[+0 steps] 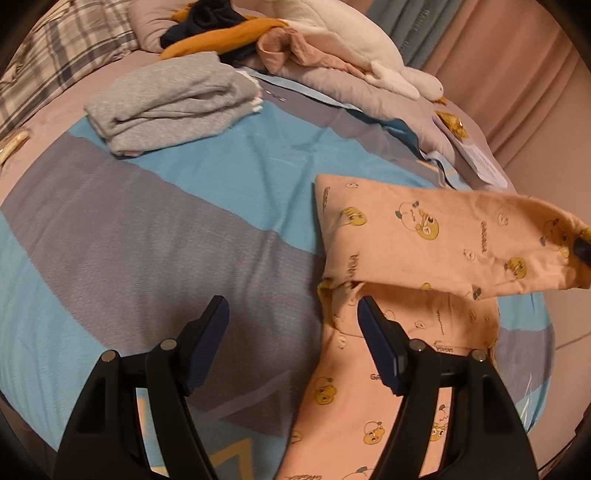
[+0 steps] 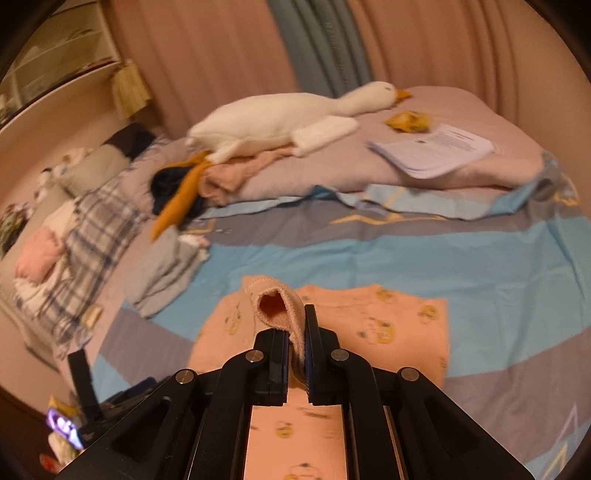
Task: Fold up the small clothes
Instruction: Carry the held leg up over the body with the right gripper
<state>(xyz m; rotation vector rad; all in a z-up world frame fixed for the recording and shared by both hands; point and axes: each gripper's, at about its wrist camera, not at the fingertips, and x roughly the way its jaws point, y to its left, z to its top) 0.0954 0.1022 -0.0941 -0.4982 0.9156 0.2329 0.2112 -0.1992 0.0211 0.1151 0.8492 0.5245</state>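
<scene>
A small pink garment (image 1: 424, 229) printed with yellow cartoon figures lies on the blue-and-grey bedspread (image 1: 147, 221). One part of it is lifted and stretched toward the right edge of the left wrist view, where a dark tip of my right gripper (image 1: 583, 251) holds it. In the right wrist view my right gripper (image 2: 297, 332) is shut on the garment's ribbed cuff (image 2: 275, 306), with the rest of the pink garment (image 2: 388, 325) spread below. My left gripper (image 1: 291, 301) hangs open at the garment's left edge, one finger over the cloth, nothing between the pads.
A folded grey garment (image 1: 173, 103) lies further back on the bed. Behind it are a pile of orange and dark clothes (image 1: 221, 33), a white plush goose (image 2: 273, 122), papers (image 2: 436, 147) on a pinkish quilt, and a plaid blanket (image 1: 55, 48) at the left. Curtains close the back.
</scene>
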